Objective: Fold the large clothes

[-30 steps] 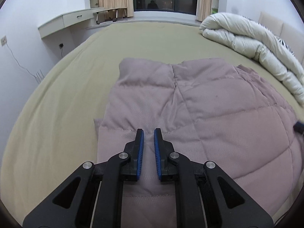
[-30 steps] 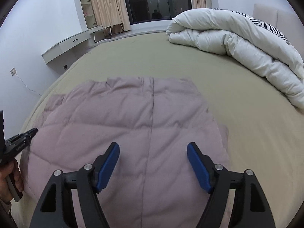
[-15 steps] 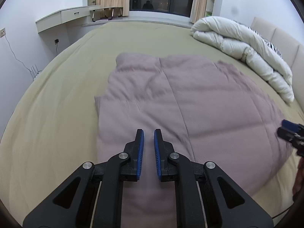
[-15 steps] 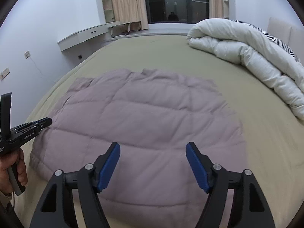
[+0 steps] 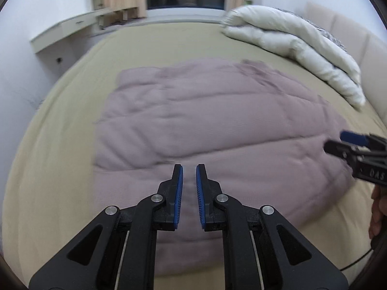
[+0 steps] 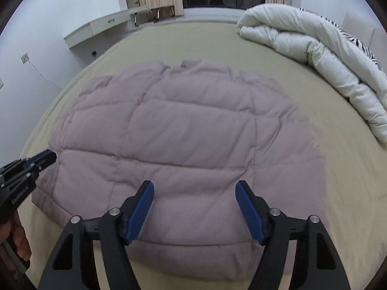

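A mauve quilted down garment (image 5: 217, 125) lies folded flat on the olive bed; it also shows in the right wrist view (image 6: 183, 130). My left gripper (image 5: 189, 169) hovers above its near edge, jaws nearly together with a narrow gap and nothing between them. It appears at the left of the right wrist view (image 6: 44, 158). My right gripper (image 6: 194, 186) is wide open and empty above the garment's near edge. It appears at the right of the left wrist view (image 5: 348, 142).
A rolled white duvet (image 6: 321, 55) with a zebra-print side lies at the far right of the bed (image 6: 350, 181). A padded headboard (image 5: 348, 31) is behind it. A wall-mounted desk (image 6: 101, 26) and a dark window with curtains stand beyond the bed's far side.
Both grippers have pulled back and risen, so more of the garment is in view. The left view has swung right and is blurred. The jaws keep their openings.
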`<state>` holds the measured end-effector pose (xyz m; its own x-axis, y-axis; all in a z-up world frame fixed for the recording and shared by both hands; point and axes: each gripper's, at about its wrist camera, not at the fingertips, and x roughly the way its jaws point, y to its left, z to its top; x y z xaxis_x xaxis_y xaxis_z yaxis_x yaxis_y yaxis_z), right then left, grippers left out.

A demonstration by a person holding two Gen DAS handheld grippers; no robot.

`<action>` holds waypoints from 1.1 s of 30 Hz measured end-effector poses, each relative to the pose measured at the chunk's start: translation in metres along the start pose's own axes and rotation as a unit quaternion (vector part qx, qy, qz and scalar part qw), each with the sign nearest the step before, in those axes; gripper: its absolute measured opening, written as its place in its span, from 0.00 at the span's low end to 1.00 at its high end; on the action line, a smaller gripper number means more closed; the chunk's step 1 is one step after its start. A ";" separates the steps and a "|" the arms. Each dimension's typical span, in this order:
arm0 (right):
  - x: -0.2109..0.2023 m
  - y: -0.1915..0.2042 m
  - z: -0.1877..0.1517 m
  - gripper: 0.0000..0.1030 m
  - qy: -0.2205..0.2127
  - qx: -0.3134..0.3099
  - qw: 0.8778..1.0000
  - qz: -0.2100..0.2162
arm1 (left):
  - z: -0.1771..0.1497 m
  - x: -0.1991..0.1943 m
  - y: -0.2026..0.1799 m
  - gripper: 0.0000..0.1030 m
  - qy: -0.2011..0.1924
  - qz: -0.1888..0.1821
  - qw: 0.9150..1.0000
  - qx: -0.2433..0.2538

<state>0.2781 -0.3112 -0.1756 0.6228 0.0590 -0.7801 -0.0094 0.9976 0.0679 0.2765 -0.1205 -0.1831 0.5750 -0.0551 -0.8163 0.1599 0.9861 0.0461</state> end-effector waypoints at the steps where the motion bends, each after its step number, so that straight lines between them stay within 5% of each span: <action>1: -0.006 -0.004 -0.001 0.71 -0.009 0.008 1.000 -0.008 | -0.002 0.006 -0.009 0.10 0.005 0.005 1.000 0.012; 5: 0.024 -0.029 -0.013 0.75 0.031 0.033 0.998 -0.036 | -0.010 0.043 -0.022 0.10 0.031 0.024 0.999 0.033; 9: 0.044 -0.033 -0.022 0.79 0.020 0.007 0.999 -0.029 | -0.018 0.055 -0.023 0.10 0.032 0.028 0.998 0.056; 15: 0.038 -0.024 -0.012 0.79 0.048 0.019 0.997 -0.056 | -0.012 0.035 0.002 0.10 0.048 -0.023 0.998 -0.025; 19: 0.000 -0.005 -0.008 0.72 0.009 0.013 0.999 -0.033 | -0.020 0.020 -0.003 0.10 0.033 -0.008 0.999 -0.017; 23: 0.039 -0.002 -0.022 0.82 0.041 0.017 0.999 -0.014 | -0.017 0.038 -0.003 0.10 0.053 -0.015 0.998 -0.015; 27: 0.028 -0.011 -0.014 0.82 0.048 0.027 0.998 0.016 | -0.009 0.013 0.017 0.10 0.044 -0.042 0.997 -0.053; 29: 0.004 -0.031 -0.009 0.83 0.017 0.057 0.998 0.032 | -0.012 -0.007 0.041 0.11 0.022 -0.055 0.995 -0.085; 31: -0.017 -0.064 -0.006 0.96 -0.025 0.096 0.994 0.042 | -0.016 -0.015 0.068 0.18 0.022 -0.050 0.991 -0.122; 33: -0.023 -0.101 -0.006 1.00 -0.040 0.140 0.988 0.058 | -0.017 -0.014 0.102 0.54 0.018 -0.047 0.985 -0.164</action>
<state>0.2600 -0.4135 -0.1687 0.6899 0.1579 -0.7064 0.1250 0.9353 0.3311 0.2709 -0.0167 -0.1764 0.5396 -0.1497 -0.8285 -0.0593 0.9749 -0.2148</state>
